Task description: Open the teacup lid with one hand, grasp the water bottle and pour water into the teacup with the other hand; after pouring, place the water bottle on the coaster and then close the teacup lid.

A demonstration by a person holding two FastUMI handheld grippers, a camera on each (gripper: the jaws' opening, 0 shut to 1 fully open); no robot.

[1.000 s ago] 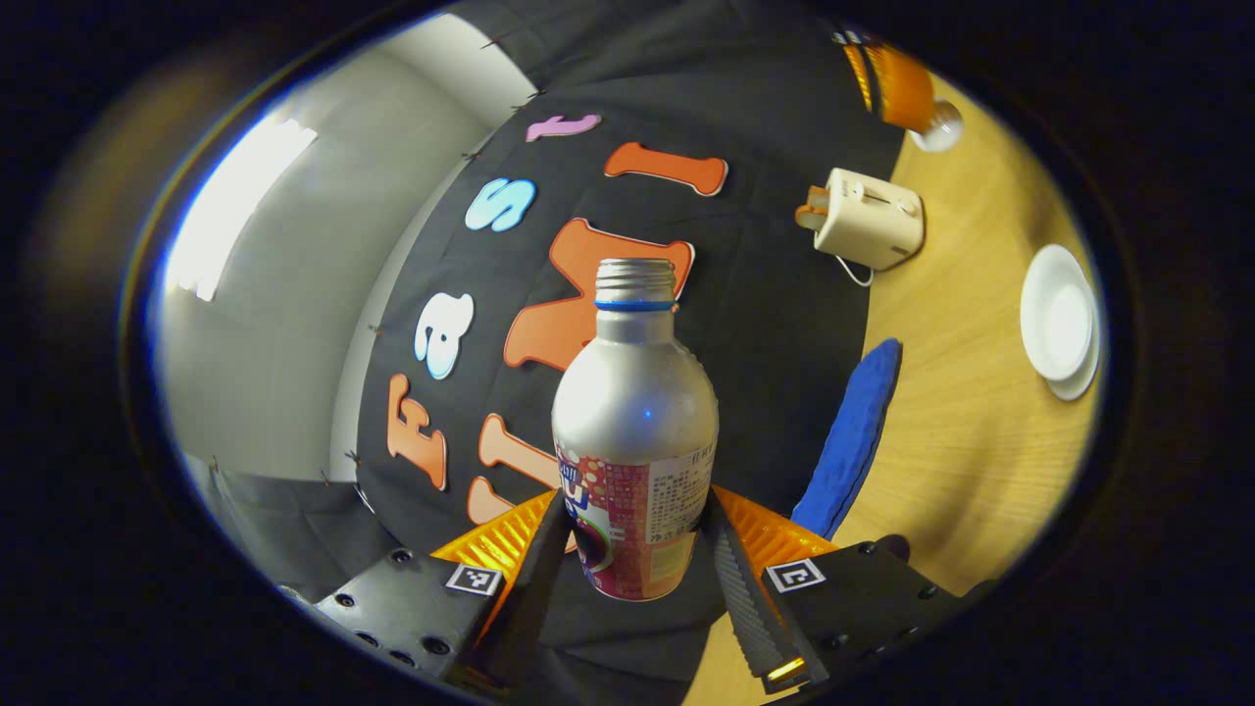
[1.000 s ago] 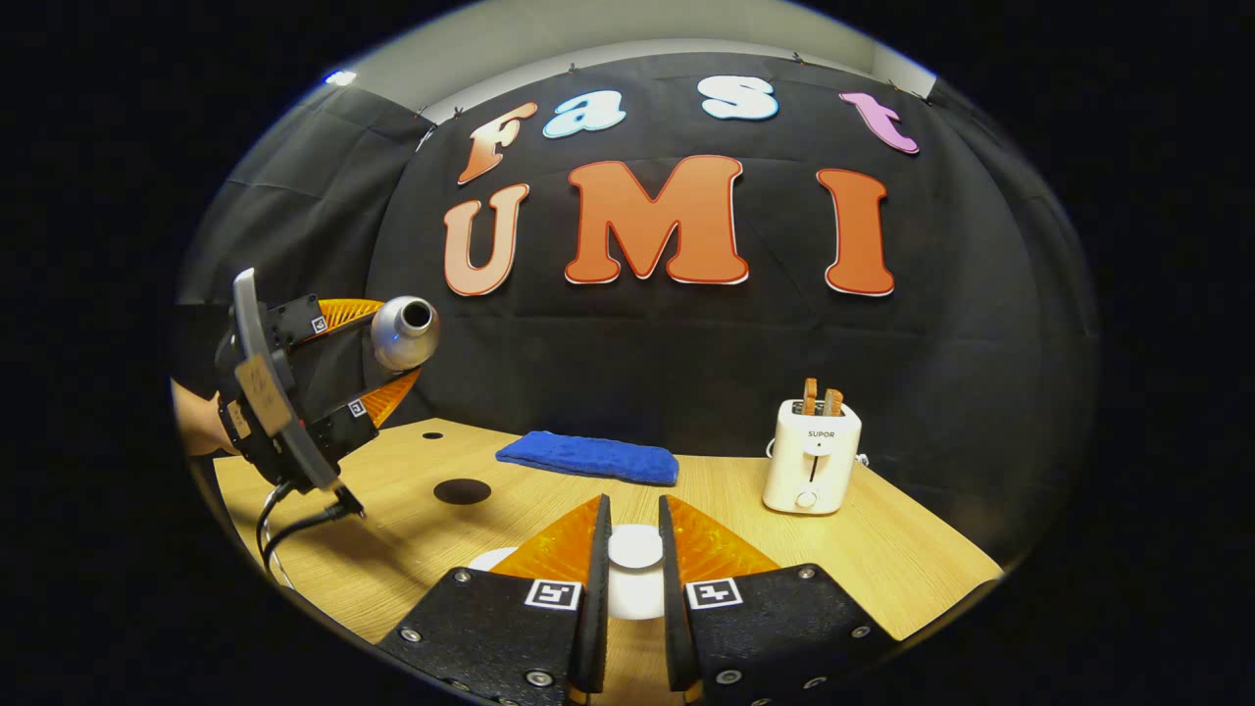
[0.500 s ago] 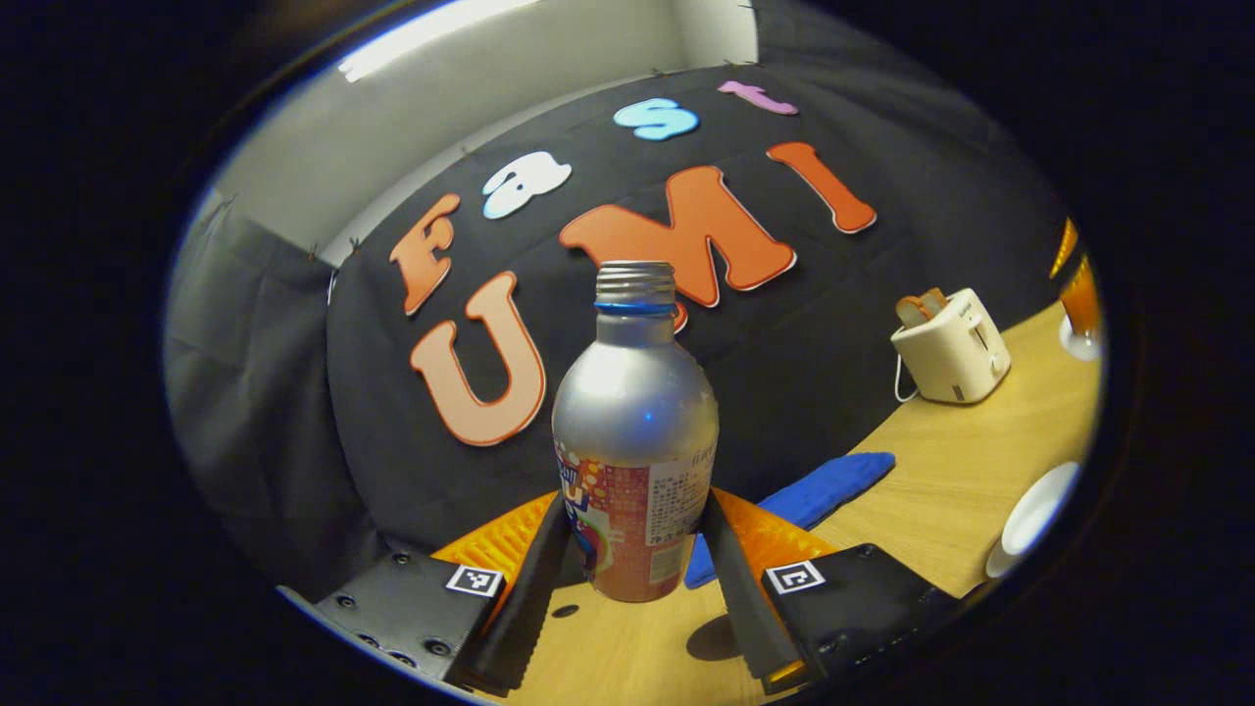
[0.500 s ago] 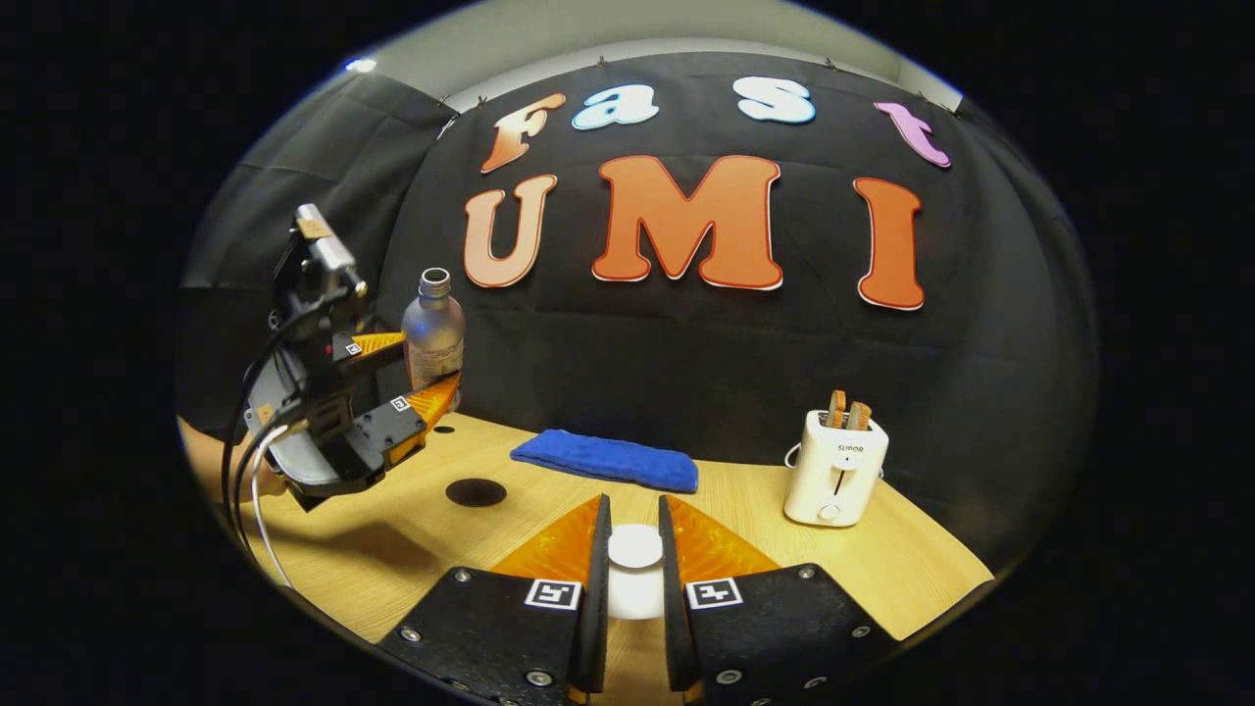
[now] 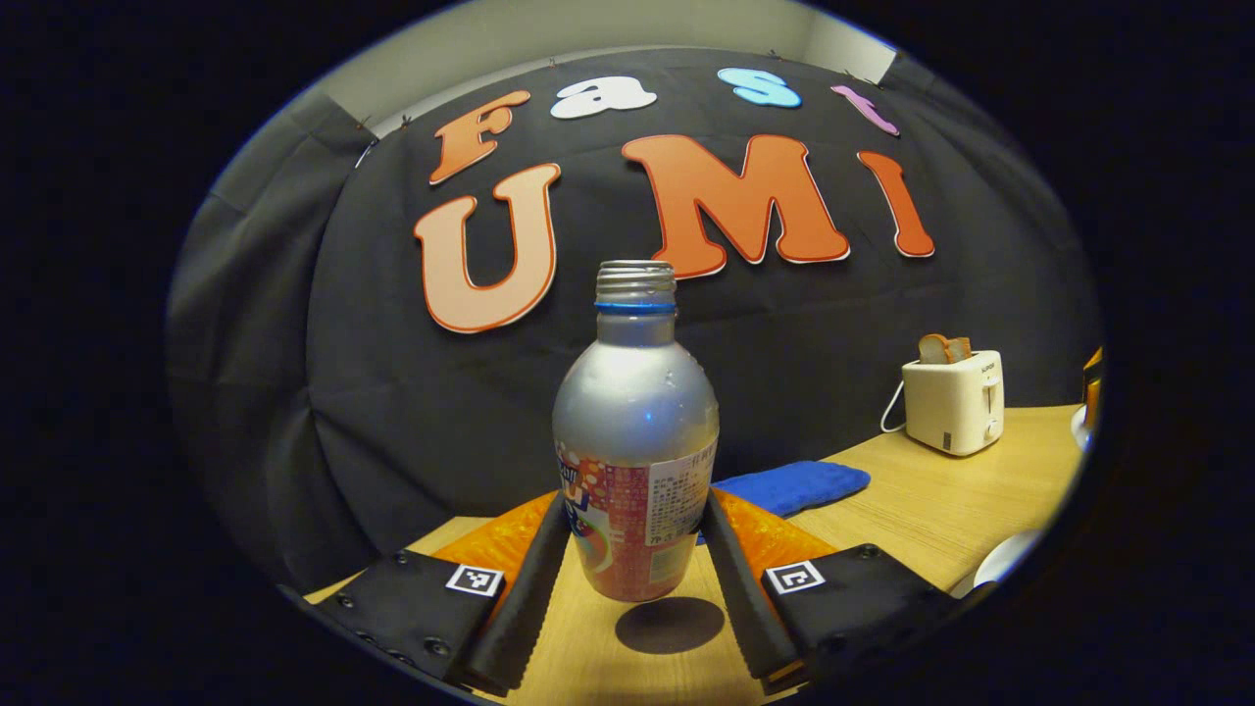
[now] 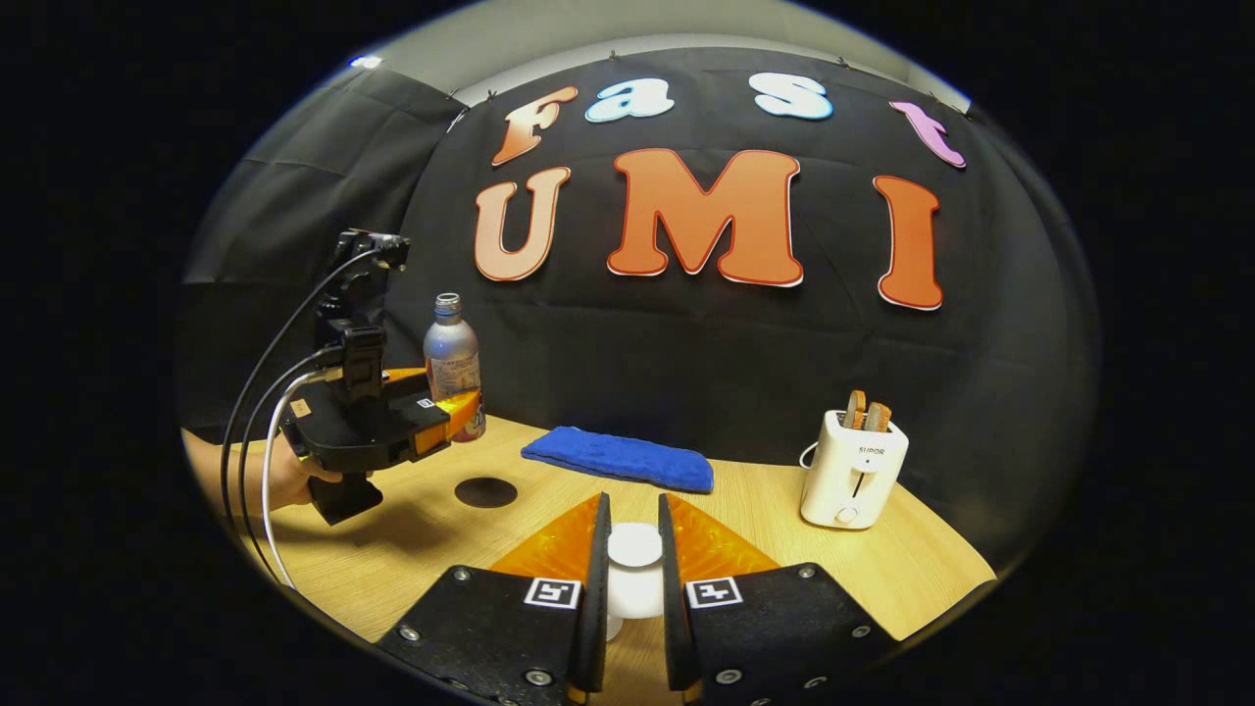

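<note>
Silver metal shows on the upper half of the water bottle, which stands upright and uncapped between the fingers of the left gripper, both pressing on its labelled lower half. Below its base a dark round coaster lies on the wooden bench, and the bottle hangs just above it. From the right gripper view, the same bottle is held above the bench at the far left by a hand, with the coaster nearby. The right gripper is narrowed on the white lid, both fingers against its knob. Behind lie a blue cloth and a white toaster with bread.
</note>
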